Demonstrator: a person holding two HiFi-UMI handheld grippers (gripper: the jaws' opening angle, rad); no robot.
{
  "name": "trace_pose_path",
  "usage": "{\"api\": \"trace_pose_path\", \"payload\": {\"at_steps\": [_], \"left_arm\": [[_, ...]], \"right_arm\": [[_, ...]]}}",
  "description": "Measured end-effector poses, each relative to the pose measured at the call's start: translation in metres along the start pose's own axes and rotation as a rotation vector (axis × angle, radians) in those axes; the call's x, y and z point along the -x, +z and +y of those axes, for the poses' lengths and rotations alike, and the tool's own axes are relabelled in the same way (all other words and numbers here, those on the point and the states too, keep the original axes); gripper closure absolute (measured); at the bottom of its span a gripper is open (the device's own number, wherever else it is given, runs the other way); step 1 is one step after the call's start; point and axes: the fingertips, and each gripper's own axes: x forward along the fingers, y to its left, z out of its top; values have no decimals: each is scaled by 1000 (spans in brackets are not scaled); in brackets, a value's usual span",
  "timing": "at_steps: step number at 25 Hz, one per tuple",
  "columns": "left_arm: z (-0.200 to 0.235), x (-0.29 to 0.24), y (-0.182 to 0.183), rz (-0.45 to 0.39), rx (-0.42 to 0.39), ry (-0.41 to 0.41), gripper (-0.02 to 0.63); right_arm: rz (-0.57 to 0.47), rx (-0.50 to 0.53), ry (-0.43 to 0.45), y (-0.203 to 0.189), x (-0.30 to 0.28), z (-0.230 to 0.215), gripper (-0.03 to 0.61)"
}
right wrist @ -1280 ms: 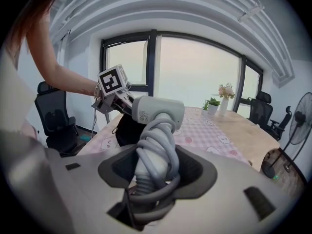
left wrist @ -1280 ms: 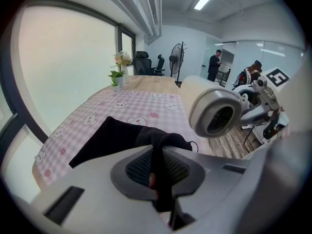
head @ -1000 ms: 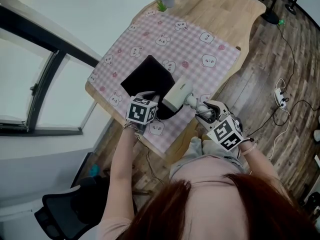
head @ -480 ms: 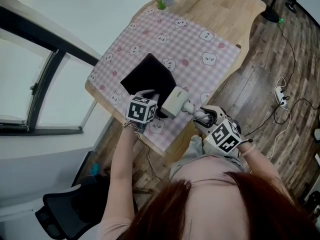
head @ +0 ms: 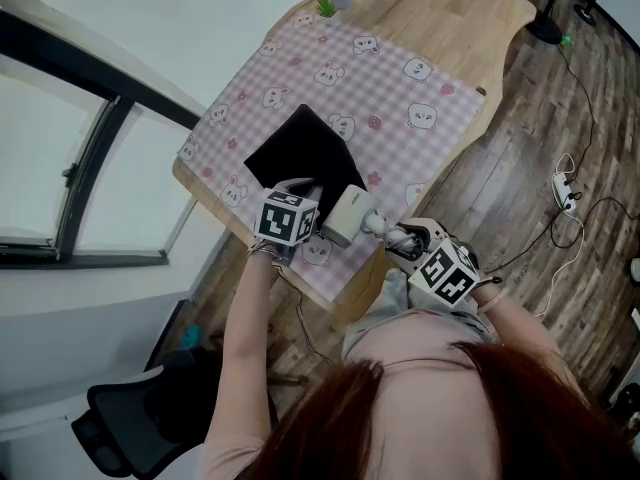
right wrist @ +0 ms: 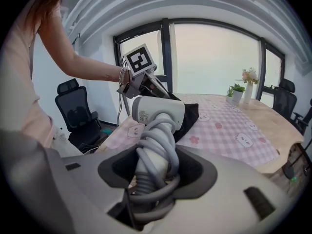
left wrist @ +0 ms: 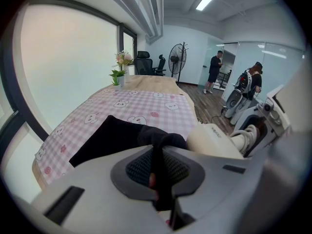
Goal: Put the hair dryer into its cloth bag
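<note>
Head view: the marker cube of the left hand-held gripper hides the near edge of the black cloth bag. The bag lies on the checked cloth over the tabletop. The white hair dryer meets that edge, but how far in it is cannot be told.

Left gripper view: the jaws pinch the bag's raised edge, with the hair dryer just beside.

Right gripper view: the right hand-held gripper clamps the handle, wound with cord. The hair dryer's head is at the bag's mouth.

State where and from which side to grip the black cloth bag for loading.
Grip the cloth bag by the rim of its mouth, from the near edge of the table: it lies flat, mouth toward the hair dryer, so lifting one layer should open it.
</note>
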Motion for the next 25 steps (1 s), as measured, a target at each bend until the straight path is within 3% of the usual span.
{"api": "trace_pose_path", "payload": {"at_steps": [11, 25], "left_arm": [[1, 1, -1, 1, -6, -15, 577], [-3, -1, -3, 22, -55, -65, 577]], "right_arm": [[51, -16, 74, -5, -24, 13, 362], [71, -78, 72, -6, -36, -4, 362]]}}
